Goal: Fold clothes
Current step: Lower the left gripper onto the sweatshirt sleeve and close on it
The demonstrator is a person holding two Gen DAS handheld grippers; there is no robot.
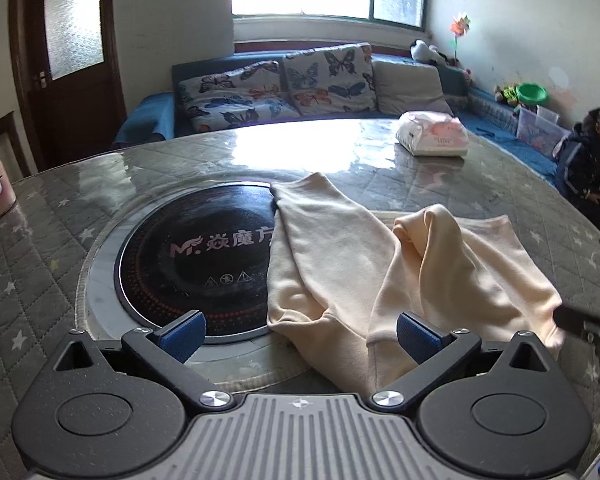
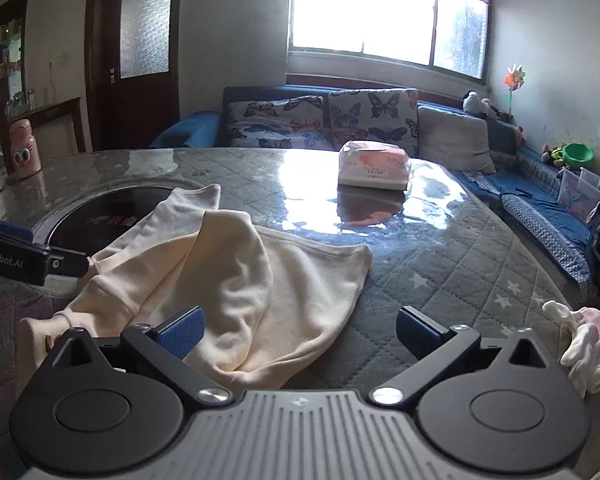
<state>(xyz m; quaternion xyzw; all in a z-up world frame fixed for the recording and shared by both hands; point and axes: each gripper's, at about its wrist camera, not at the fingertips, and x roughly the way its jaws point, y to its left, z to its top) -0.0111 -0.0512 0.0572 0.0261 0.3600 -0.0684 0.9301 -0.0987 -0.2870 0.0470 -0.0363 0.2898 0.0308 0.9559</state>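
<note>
A cream garment [image 1: 380,272] lies crumpled on the round table, one part stretched over the edge of the black cooktop [image 1: 196,256]. My left gripper [image 1: 300,334] is open just above its near hem, with nothing between the blue pads. In the right wrist view the same garment [image 2: 236,288] spreads left of centre. My right gripper [image 2: 300,332] stands open at its near right edge, its left pad [image 2: 182,332] over the cloth. The left gripper's black body [image 2: 24,258] shows at the left edge of that view.
A tissue pack [image 2: 374,164] sits at the far side of the quilted table [image 2: 440,272]. A pink bottle [image 2: 24,148] stands far left. Small white and pink clothes [image 2: 584,344] lie at the right edge. A sofa with butterfly cushions [image 1: 284,84] is behind, and a person [image 1: 588,160] sits right.
</note>
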